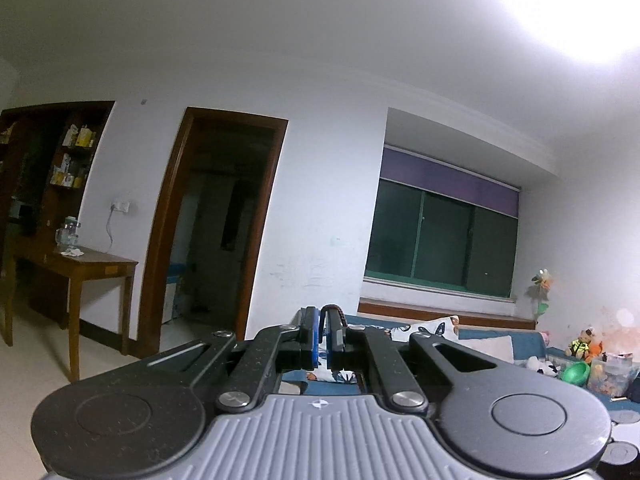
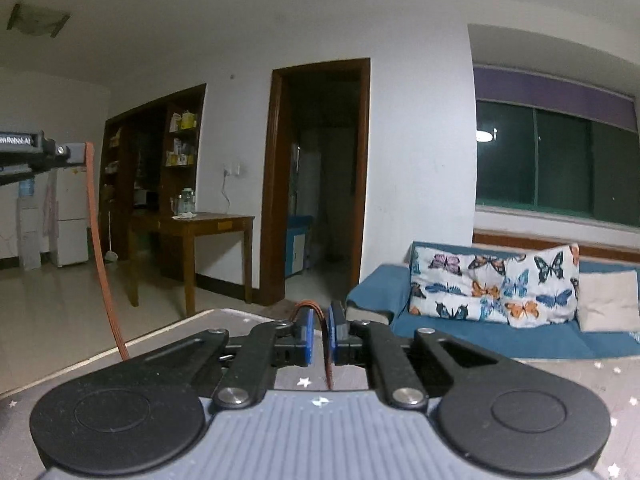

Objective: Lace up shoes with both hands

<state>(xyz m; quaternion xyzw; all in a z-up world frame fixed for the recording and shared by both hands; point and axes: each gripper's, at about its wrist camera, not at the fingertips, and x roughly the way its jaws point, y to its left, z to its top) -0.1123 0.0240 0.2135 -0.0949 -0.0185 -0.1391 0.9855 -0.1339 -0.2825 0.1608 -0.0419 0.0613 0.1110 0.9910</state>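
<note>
In the left wrist view my left gripper [image 1: 323, 332] points level, and its blue pads [image 1: 315, 338] pinch a brown shoelace [image 1: 337, 309] whose end curls over the right finger. The right wrist view shows the same left gripper [image 2: 76, 151] at the far left, with the orange-brown shoelace [image 2: 98, 248] hanging from it in a long curve to the table. My right gripper [image 2: 323, 340] is shut on another stretch of lace [image 2: 327, 360], which loops over the left finger at the front [image 2: 308, 303]. No shoe is in view.
A grey cloth with white stars [image 2: 600, 372] covers the table under my right gripper. Beyond it stand a blue sofa [image 2: 480, 336] with a butterfly cushion [image 2: 496, 284], a wooden side table [image 2: 208, 220], a dark doorway [image 2: 320, 180] and a window [image 2: 552, 160]. Toys [image 1: 584, 348] sit on the sofa's far end.
</note>
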